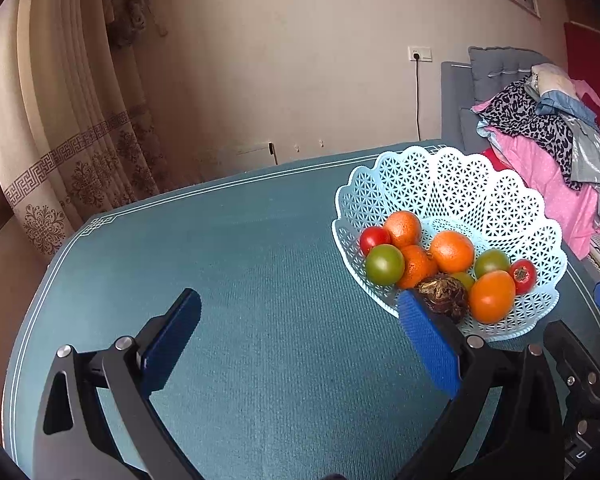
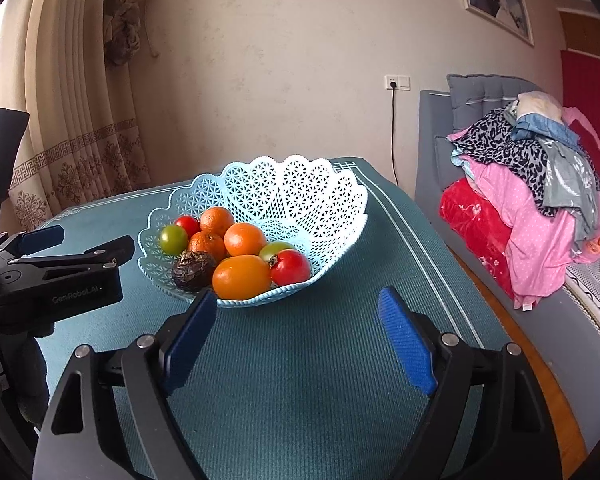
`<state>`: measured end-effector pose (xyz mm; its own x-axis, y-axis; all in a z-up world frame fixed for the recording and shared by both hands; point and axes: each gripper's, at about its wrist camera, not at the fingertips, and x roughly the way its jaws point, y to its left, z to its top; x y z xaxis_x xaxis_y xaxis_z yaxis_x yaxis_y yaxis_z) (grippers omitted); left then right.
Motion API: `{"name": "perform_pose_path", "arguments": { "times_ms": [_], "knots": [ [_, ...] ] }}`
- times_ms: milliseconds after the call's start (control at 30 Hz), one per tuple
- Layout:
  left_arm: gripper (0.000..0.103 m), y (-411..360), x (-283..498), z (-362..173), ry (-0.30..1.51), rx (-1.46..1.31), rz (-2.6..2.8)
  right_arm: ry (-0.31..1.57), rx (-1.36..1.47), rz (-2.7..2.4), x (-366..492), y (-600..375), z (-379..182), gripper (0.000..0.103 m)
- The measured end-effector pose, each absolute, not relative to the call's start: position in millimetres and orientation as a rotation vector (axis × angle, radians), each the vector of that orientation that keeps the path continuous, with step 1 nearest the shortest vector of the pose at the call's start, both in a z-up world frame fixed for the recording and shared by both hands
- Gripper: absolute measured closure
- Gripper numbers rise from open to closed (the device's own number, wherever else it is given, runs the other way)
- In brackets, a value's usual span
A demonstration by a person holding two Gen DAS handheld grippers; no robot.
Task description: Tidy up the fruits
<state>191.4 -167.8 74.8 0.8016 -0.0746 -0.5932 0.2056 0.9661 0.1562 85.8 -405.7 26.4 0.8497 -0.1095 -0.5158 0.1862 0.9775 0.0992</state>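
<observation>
A light-blue lattice basket [image 1: 460, 172] [image 2: 300, 176] stands on the teal table mat [image 1: 260, 260] [image 2: 300, 360]. Inside lie several fruits: oranges [image 2: 245, 239], red tomatoes [image 2: 291, 267], green tomatoes [image 2: 173, 239], a large smooth orange fruit [image 2: 241, 277] and a dark wrinkled fruit [image 2: 192, 271]. My left gripper [image 1: 300, 304] hovers open over bare mat, left of the basket, its right pad [image 1: 424, 336] in front of the basket's near rim. My right gripper [image 2: 298, 300] stands open just before the basket's front edge, with nothing between its pads.
A grey sofa [image 2: 432, 140] piled with clothes [image 2: 540, 200] stands right of the table. Curtains [image 1: 60, 120] hang at the back left. A cable [image 2: 393, 132] runs down the wall from a socket. The mat's right edge [image 2: 440, 248] drops to a wooden floor.
</observation>
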Motion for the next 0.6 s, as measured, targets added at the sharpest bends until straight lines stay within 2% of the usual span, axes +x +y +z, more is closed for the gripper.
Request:
{"name": "perform_pose_path", "arguments": {
  "times_ms": [600],
  "knots": [
    [0.003, -171.2, 186.3, 78.0, 0.592, 0.239, -0.145, 0.525, 0.148, -0.165, 84.6, -405.1, 27.1, 0.018]
  ]
}}
